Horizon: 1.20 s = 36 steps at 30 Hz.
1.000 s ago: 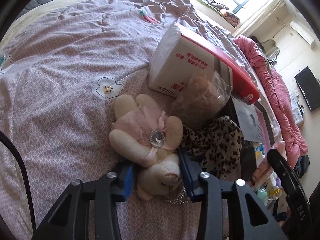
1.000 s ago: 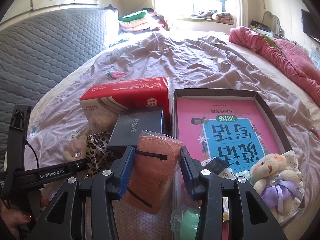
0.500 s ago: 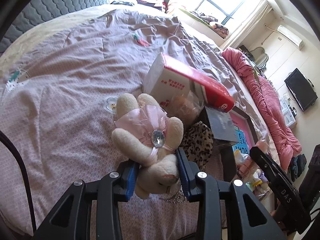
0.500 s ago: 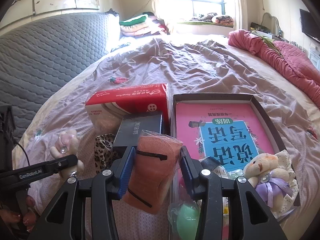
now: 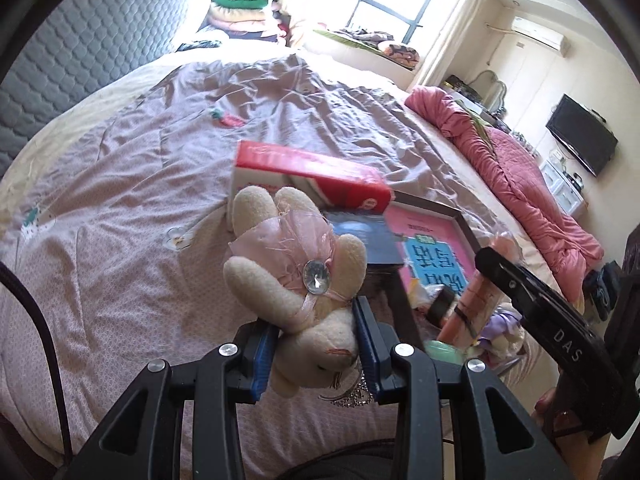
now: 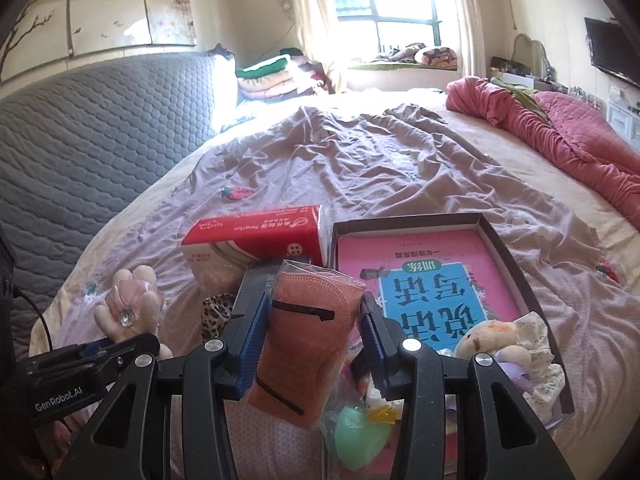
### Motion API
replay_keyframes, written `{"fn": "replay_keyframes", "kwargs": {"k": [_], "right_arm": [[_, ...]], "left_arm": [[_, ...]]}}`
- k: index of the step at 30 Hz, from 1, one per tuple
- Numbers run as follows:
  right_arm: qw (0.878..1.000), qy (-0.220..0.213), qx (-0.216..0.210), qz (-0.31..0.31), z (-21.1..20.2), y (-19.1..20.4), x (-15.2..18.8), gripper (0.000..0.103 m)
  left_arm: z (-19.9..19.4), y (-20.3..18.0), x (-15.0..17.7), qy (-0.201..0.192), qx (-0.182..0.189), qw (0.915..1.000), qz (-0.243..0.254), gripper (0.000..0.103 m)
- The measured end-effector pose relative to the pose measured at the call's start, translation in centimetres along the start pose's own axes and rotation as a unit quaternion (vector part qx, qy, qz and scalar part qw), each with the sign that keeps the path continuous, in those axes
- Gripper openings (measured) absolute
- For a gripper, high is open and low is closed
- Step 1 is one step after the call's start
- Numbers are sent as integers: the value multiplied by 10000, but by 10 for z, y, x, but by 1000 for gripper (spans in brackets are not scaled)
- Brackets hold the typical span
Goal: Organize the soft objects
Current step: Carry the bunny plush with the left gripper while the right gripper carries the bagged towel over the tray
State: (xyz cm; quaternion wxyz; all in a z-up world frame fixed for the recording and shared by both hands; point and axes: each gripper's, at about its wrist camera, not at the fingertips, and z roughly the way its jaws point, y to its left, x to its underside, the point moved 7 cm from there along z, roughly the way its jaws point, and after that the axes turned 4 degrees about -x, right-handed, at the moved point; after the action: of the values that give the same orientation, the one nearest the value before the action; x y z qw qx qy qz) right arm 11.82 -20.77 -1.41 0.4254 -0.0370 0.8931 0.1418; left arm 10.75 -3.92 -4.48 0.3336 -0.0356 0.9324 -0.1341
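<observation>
Cream plush bear in a pink gauze dress (image 5: 296, 280), gripped about the head and carried clear of the mauve bedspread (image 5: 120, 260); its body and legs stick up ahead of the blue pads. The left gripper (image 5: 316, 344) is narrowed onto the bear's head, both pads pressing into the plush, with a small silver tiara (image 5: 352, 394) dangling beneath. The second soft item, an orange face mask in a clear wrapper (image 6: 308, 336), stands upright in the right gripper (image 6: 312, 344), whose jaws are part-closed on its two edges.

Step in hand, as judged: both items are lifted and in transit, neither yet set down. The likely destination is the shallow brown box (image 6: 516, 276), which holds a pink book (image 6: 424, 272), a purple-dressed plush bear (image 6: 500, 344) and a green egg-shaped toy (image 6: 360, 436). The next move calls for carrying each item over the box rim and lowering it onto a free patch before the pads part.

Beside the box lie a red tissue pack (image 6: 260, 236), a dark booklet (image 5: 360, 240) and a leopard-print cloth (image 6: 216, 312).
</observation>
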Motion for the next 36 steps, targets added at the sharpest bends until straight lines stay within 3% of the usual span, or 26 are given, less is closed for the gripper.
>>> {"fn": "replay_keyframes", "kwargs": {"k": [9, 21, 30, 36], "right_arm": [[9982, -372, 196, 431, -41, -47, -19, 46], [9886, -730, 631, 1156, -84, -126, -20, 46], [9847, -692, 927, 1302, -90, -157, -11, 46], [9850, -430, 1102, 1256, -78, -170, 3, 46]], "left_arm": [[-15, -54, -6, -108, 101, 9986, 517, 37], [-12, -110, 2, 4, 240, 9934, 1120, 37], [15, -148, 8, 283, 406, 9889, 1398, 37], [35, -168, 19, 502, 455, 9846, 1610, 37]]}}
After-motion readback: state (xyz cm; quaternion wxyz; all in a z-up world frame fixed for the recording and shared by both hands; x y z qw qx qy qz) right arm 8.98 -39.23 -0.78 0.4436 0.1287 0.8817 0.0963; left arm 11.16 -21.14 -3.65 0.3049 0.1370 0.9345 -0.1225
